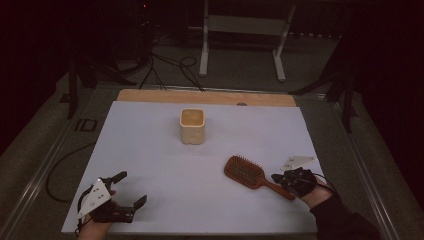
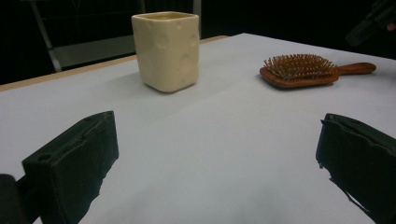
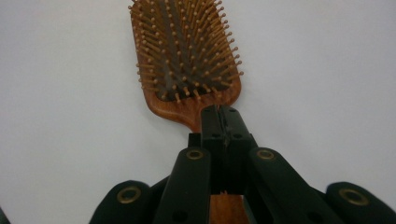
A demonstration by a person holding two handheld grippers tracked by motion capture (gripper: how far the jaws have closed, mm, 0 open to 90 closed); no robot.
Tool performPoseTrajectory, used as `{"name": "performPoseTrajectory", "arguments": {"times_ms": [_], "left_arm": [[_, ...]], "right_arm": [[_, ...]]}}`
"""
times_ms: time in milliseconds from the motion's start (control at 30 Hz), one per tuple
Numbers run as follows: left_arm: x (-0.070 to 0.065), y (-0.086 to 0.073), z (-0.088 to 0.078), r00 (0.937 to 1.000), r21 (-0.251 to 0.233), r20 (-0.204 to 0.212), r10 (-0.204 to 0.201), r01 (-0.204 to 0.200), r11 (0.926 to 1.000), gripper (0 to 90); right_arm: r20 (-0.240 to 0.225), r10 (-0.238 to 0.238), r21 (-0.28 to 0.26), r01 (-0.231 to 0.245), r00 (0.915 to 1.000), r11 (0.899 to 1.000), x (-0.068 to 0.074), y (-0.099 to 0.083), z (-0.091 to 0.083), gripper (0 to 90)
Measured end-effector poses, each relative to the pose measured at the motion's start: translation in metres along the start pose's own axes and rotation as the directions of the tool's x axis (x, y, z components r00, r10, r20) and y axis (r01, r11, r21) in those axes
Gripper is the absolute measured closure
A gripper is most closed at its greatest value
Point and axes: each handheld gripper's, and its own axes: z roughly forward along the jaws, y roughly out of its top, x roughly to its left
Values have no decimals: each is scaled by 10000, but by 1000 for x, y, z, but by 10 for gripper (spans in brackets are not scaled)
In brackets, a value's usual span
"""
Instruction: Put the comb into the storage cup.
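The right hand-held gripper (image 3: 223,122) is clamped tight on the handle of the wooden hairbrush (image 1: 246,172), which lies bristles up near the right front of the pale surface (image 1: 150,150). To lift it well, keep the grip close to the head so the paddle does not droop. The brush is smooth reddish wood with rows of pegs. The left hand-held gripper (image 1: 131,189) rests wide apart, empty. A cream, dimpled, square cup (image 1: 192,126) stands behind.

Dark lab: floor cables (image 1: 165,67), metal frame (image 1: 245,35).
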Motion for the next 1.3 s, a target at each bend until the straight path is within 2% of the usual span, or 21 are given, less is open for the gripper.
{"name": "performPoseTrajectory", "arguments": {"times_ms": [267,367,500,633,767,867,933,1000,1133,1167,1300], "left_arm": [[0,0,0,10000,-57,-22,-49,49,10000,0],[0,0,0,10000,-7,-39,-28,28,10000,0],[1,0,0,10000,-56,-31,-58,58,10000,0],[1,0,0,10000,-69,-30,-78,77,9999,0],[1,0,-1,10000,-47,-53,-51,51,10000,0],[1,0,-1,10000,-41,-75,-38,37,10000,0],[1,0,-1,10000,-8,-70,-2,2,10000,0],[1,0,-1,10000,-45,-65,-22,22,10000,0],[1,0,-1,10000,-21,-62,-22,22,10000,0],[1,0,-1,10000,-47,-47,-38,38,10000,0],[1,-1,-1,10000,-13,-37,-24,24,10000,0]], "right_arm": [[-253,-667,481,678,9975,9965,-8,10,0,900],[-509,-846,601,876,9951,9943,-10,13,1,900],[-897,-1566,851,1642,9836,9828,-12,15,4,846],[-1301,-1936,1208,2094,9724,9703,-11,17,9,779],[-1477,-2067,1430,2277,9672,9632,-11,19,14,648],[-1542,-2007,1569,2245,9674,9618,-10,19,19,524],[-1795,-1895,1620,2190,9653,9622,-12,20,22,452],[-1968,-1888,1769,2243,9621,9583,-12,20,25,370],[-2298,-1780,1851,2226,9568,9572,-13,21,33,279],[-2271,-1721,1970,2183,9585,9558,-13,20,35,242],[-2425,-1934,2113,2463,9507,9459,-12,19,41,161]]}}
